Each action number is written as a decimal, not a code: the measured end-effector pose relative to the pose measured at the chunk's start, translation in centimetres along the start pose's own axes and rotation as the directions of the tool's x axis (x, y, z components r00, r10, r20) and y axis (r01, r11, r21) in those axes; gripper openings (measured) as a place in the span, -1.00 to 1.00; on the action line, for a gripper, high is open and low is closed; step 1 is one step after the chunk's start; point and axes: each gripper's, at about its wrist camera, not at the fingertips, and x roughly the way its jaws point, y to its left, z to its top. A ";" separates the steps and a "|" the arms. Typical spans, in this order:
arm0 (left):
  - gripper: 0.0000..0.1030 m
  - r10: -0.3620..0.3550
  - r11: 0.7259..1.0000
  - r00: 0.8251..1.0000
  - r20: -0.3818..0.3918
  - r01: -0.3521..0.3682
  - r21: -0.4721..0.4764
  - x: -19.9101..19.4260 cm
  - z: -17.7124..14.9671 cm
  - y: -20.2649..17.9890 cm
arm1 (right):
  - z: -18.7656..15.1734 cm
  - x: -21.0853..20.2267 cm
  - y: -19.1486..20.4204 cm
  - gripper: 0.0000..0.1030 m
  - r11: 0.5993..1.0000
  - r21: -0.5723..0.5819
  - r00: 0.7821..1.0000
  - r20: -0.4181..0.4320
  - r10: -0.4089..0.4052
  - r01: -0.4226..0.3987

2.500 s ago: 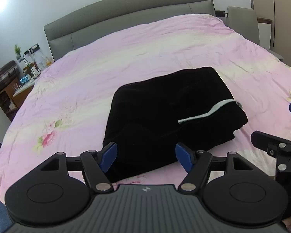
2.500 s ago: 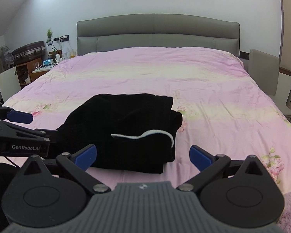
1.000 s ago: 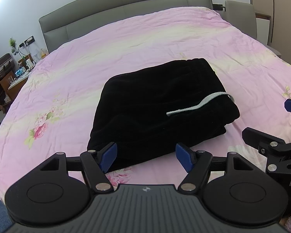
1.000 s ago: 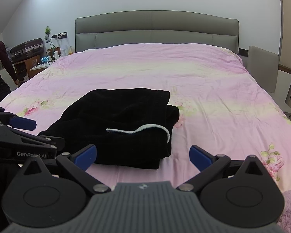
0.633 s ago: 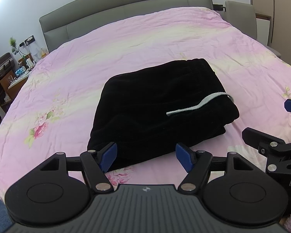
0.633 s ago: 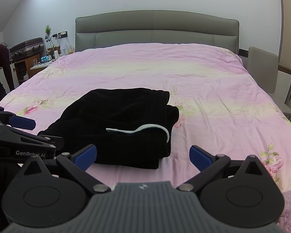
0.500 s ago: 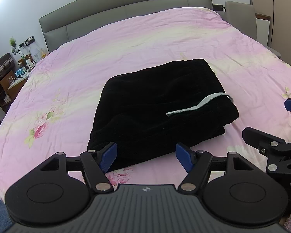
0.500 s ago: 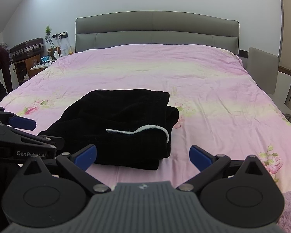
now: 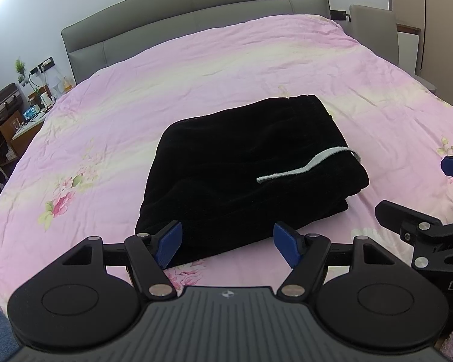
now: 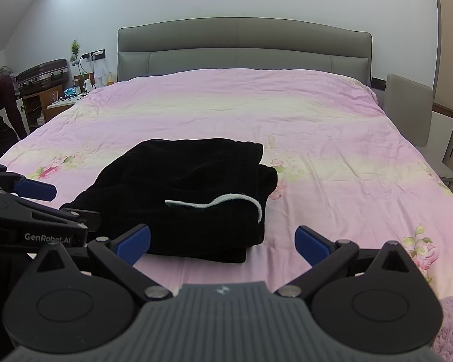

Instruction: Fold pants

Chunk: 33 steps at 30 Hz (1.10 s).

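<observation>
Black pants (image 9: 244,175) lie folded into a thick rectangle on the pink bedspread (image 9: 196,69), with a white strip (image 9: 305,166) curling across the top. In the right wrist view the same pants (image 10: 190,190) sit left of centre, the white strip (image 10: 220,202) on their near side. My left gripper (image 9: 228,242) hangs open just short of the bundle's near edge, nothing between its blue pads. My right gripper (image 10: 222,242) is open too, in front of the bundle's near right corner, and holds nothing. Each gripper shows at the edge of the other's view.
A grey padded headboard (image 10: 244,45) closes the far end of the bed. A grey chair (image 10: 407,105) stands at the right side. On the left are a nightstand with clutter (image 10: 66,93) and a person in a dark red sleeve (image 10: 0,102). A fluffy lilac fabric (image 10: 450,325) lies near right.
Over the last second nothing has moved. Since the oldest frames both views have pulled back a little from the pants, and a person has appeared at the left.
</observation>
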 end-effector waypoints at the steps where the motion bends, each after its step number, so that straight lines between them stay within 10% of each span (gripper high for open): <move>1: 0.58 -0.002 1.000 1.000 0.001 0.002 -0.001 0.0 0.0 0.0 | 0.0 0.0 0.0 0.90 1.000 -0.001 1.000 0.000 0.001 -0.001; 33: 0.58 -0.013 1.000 1.000 0.019 0.013 -0.009 -0.4 0.3 0.0 | -0.1 -0.3 -0.1 0.90 1.000 -0.003 1.000 -0.006 0.005 -0.005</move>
